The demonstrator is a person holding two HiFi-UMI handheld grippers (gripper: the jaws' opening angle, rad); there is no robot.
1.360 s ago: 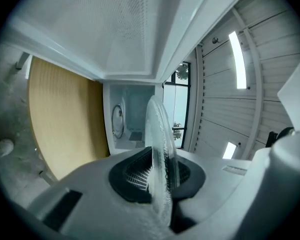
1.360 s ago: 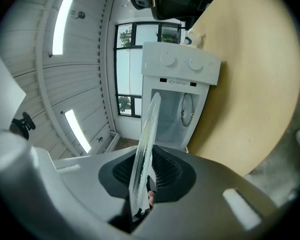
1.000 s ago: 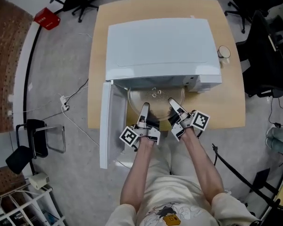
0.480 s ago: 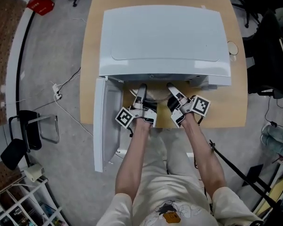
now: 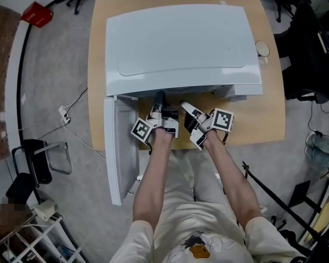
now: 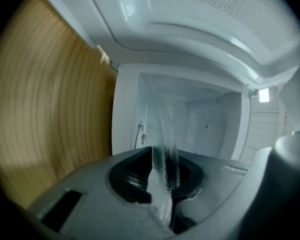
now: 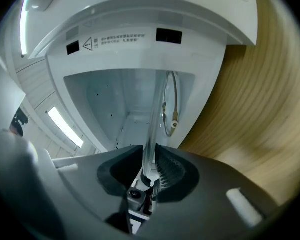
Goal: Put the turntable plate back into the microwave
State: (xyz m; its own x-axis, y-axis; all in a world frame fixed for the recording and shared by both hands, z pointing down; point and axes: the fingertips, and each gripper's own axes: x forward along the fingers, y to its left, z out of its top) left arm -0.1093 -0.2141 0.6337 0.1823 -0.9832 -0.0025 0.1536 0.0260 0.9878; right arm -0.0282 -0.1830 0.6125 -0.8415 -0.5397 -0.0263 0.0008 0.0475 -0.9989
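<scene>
The white microwave (image 5: 181,43) stands on a wooden table (image 5: 263,125), its door (image 5: 118,147) swung open to the left. Both grippers reach level into the cavity mouth, and the microwave's top hides their tips from above. The clear glass turntable plate (image 6: 162,149) is seen edge-on inside the cavity. My left gripper (image 6: 162,184) is shut on its rim. My right gripper (image 7: 149,171) holds the plate's rim (image 7: 157,114) between its jaws, which are opening, and the pads look just off the glass. In the head view the left gripper (image 5: 159,98) and right gripper (image 5: 183,106) sit side by side.
A small round object (image 5: 261,49) lies on the table at the microwave's right. The open door juts past the table's front edge beside my left arm. A cable (image 5: 71,119) trails on the floor to the left, and office chairs stand around the table.
Both grippers have pushed forward into the microwave. The plate, earlier seen in front of the opening, is now hidden under the microwave's top. The right jaws have widened.
</scene>
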